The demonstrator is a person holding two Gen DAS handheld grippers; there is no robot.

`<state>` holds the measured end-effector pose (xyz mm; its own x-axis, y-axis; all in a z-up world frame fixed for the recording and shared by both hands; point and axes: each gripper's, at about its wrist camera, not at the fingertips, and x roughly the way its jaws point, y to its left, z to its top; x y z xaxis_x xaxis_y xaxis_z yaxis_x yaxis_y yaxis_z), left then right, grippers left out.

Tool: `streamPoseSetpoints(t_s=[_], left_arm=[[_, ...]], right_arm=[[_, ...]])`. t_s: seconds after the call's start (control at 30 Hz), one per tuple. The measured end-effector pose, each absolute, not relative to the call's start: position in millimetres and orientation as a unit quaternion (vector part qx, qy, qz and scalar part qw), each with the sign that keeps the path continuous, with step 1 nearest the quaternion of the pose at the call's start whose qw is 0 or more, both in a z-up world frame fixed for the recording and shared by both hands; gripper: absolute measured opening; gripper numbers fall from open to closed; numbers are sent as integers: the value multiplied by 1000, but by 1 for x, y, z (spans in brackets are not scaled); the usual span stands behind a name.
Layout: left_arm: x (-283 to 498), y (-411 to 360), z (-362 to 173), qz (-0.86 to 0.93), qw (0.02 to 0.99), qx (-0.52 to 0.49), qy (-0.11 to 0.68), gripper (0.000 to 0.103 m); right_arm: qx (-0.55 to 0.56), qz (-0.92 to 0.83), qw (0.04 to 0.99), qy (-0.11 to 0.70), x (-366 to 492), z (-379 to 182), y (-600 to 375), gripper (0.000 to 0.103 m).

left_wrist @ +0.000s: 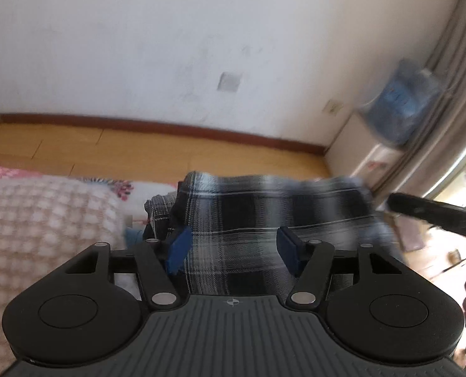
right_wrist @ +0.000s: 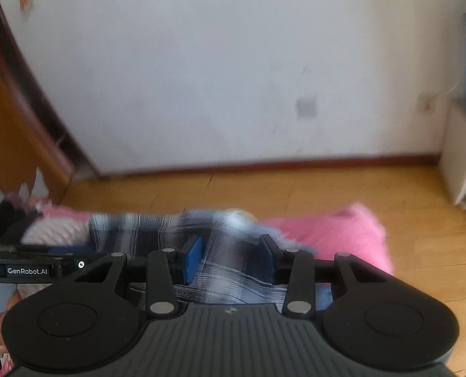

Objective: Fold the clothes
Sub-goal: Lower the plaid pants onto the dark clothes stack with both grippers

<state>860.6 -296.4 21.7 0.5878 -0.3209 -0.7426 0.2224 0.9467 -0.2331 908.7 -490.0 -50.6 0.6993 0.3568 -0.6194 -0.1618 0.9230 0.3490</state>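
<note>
A black-and-white plaid garment [left_wrist: 264,220] is lying across the lower middle of the frame, over a bed with a pink quilt [right_wrist: 333,232]. The left gripper [left_wrist: 233,248] is standing about half open with plaid between its blue pads; the right gripper [right_wrist: 233,260] is narrower, its pads flanking blurred cloth, grip unclear.
</note>
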Motion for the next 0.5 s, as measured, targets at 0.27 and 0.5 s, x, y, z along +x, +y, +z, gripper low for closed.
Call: streamPoseSetpoints(t_s=[0.27,0.5], left_arm=[[772,-296,47,-258,869,29,422,62],[734,-322,22,-314,828,160,436,62]], right_arm=[[300,115,886,335,769,-39,-570,57],[456,134,787,394,731,-98,-568,73]])
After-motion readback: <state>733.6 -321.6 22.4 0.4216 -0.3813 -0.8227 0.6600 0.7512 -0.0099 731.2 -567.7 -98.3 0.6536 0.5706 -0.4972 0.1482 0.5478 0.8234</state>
